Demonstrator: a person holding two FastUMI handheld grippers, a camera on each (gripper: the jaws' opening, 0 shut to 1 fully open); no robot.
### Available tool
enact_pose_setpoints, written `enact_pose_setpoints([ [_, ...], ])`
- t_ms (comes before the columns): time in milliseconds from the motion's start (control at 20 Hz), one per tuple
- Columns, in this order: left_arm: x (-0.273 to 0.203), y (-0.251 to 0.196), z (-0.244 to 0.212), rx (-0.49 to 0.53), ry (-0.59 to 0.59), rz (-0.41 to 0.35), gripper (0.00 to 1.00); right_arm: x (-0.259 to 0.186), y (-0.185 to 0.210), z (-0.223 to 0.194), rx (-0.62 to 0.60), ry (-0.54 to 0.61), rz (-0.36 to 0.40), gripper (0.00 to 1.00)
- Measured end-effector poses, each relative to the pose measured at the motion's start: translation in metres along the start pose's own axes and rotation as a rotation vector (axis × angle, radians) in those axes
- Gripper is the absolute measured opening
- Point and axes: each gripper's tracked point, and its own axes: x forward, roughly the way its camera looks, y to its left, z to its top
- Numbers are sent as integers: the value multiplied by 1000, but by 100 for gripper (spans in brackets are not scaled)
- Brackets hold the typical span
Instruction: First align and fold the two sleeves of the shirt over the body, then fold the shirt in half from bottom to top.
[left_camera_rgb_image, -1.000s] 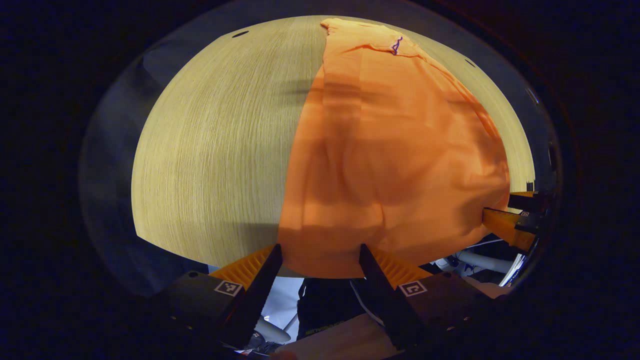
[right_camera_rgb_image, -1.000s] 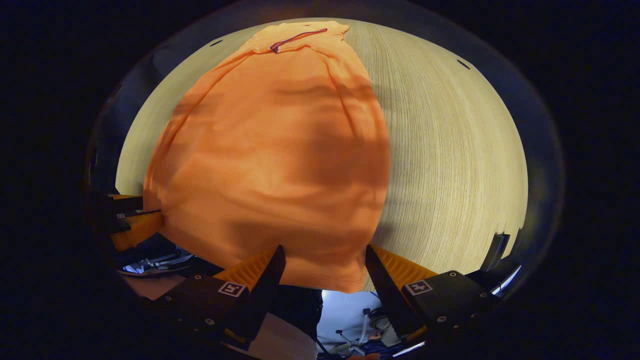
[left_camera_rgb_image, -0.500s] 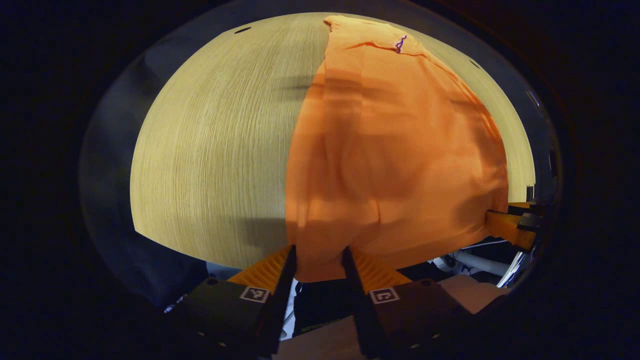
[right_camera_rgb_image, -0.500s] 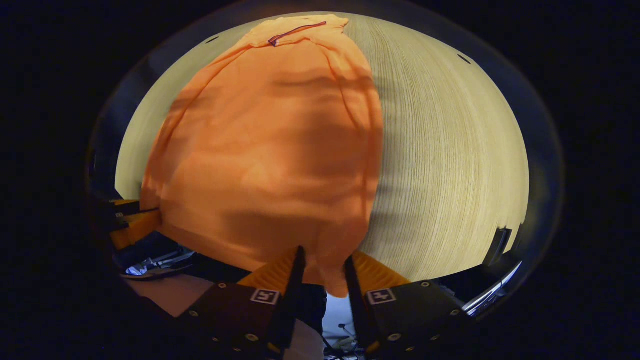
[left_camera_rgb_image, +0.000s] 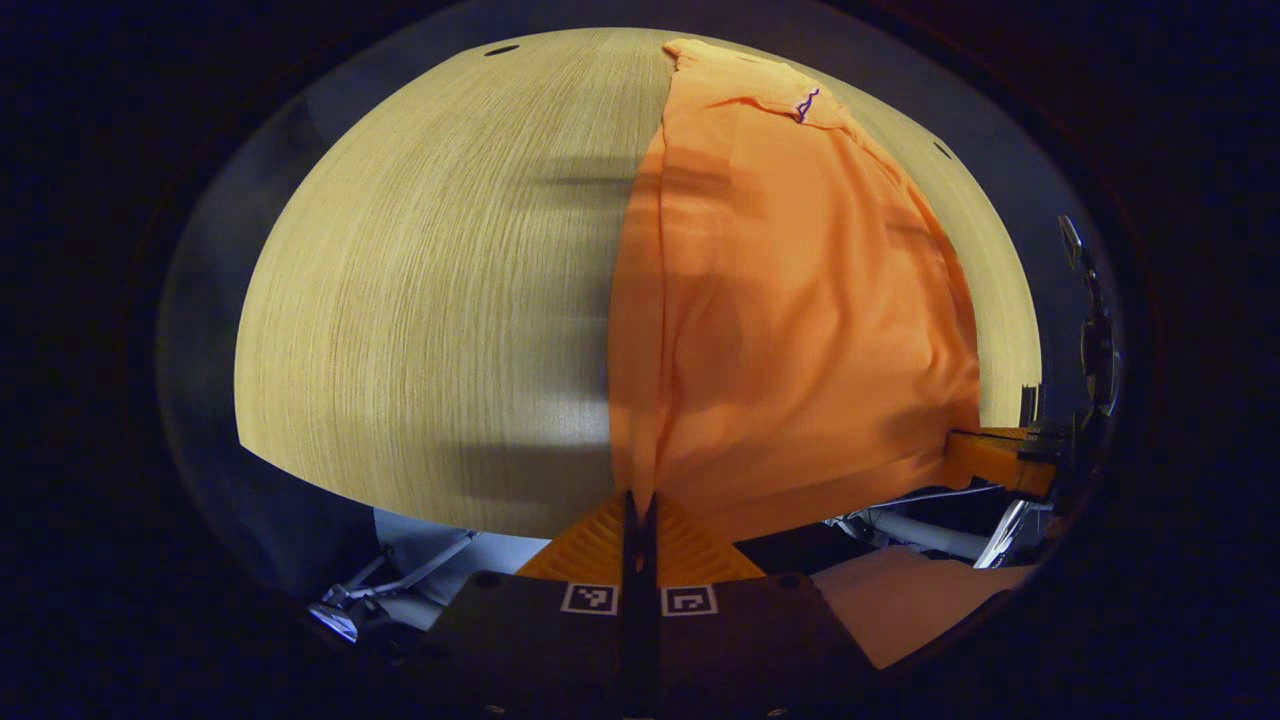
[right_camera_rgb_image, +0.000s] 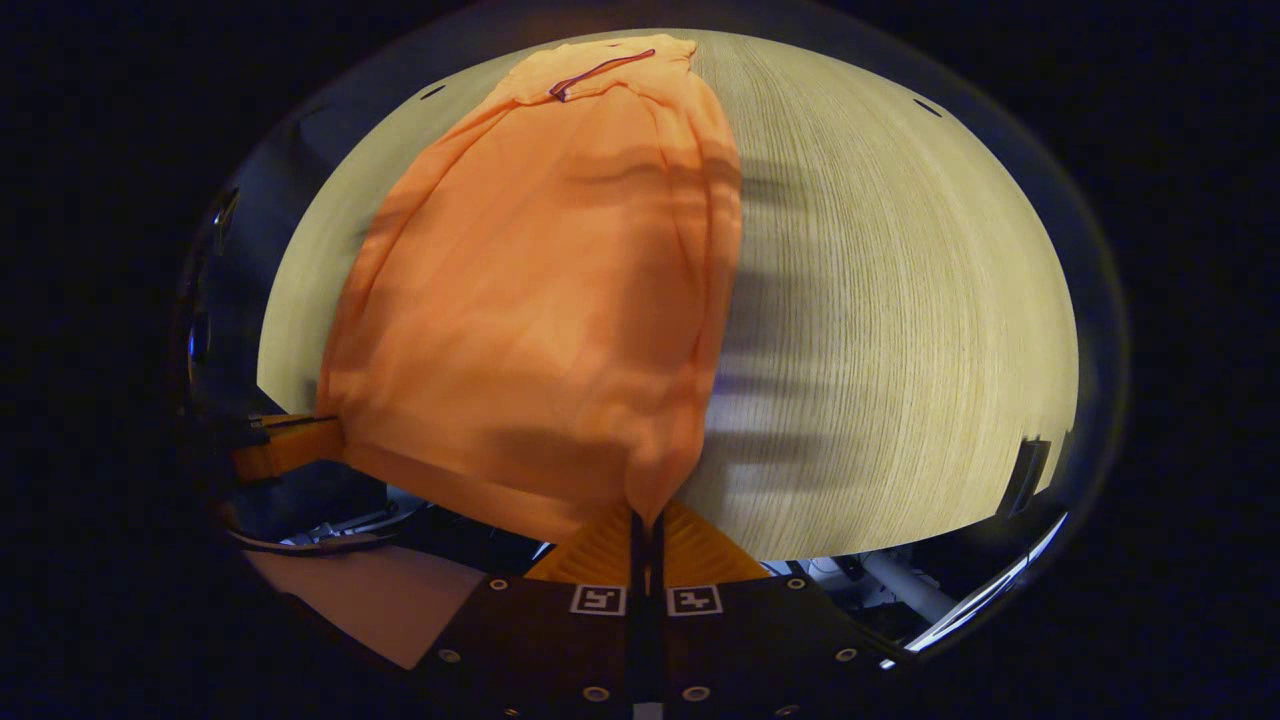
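**Kid:** What just changed?

**Me:** Half a second ago both my tools had their fingers apart around the bottom edge of the orange shirt (left_camera_rgb_image: 790, 300). Now my left tool (left_camera_rgb_image: 640, 505) is pinched tight on the near left corner, and my right tool (right_camera_rgb_image: 645, 520) is pinched tight on the near right corner. The cloth bunches up where each one bites.

**Kid:** So what does that mean?

**Me:** I think the sleeves are already folded in, because the shirt looks like 1 long strip. So I'm ready for the last fold, bottom up to the top.

**Kid:** Where is the shirt?

**Me:** It lies flat on the wooden counter (right_camera_rgb_image: 900, 300). The collar (right_camera_rgb_image: 600, 72) is at the far end, and the bottom edge hangs a little over the near edge.

**Kid:** Is anything in the way?

**Me:** No. The counter beside the shirt is bare. I can see my other tool out at the side in each view.
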Motion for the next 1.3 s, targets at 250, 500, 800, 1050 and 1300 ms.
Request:
enact_pose_setpoints([
  [250, -31, -14, 29, 21, -59, -39, 1, -33, 1, 30, -4, -70, 22, 0],
  [500, -76, -24, 88, 40, -211, -59, 1, -83, -2, 93, -23, -227, 28, 1],
  [800, -123, -26, 166, 91, -375, -63, 1, -137, -17, 176, 2, -388, 36, 0],
  [1050, -147, -22, 248, 96, -491, -82, 1, -172, -24, 249, -13, -517, 27, 0],
  [1300, -162, -20, 305, 121, -586, -89, 1, -188, -31, 312, -17, -590, 2, 1],
])
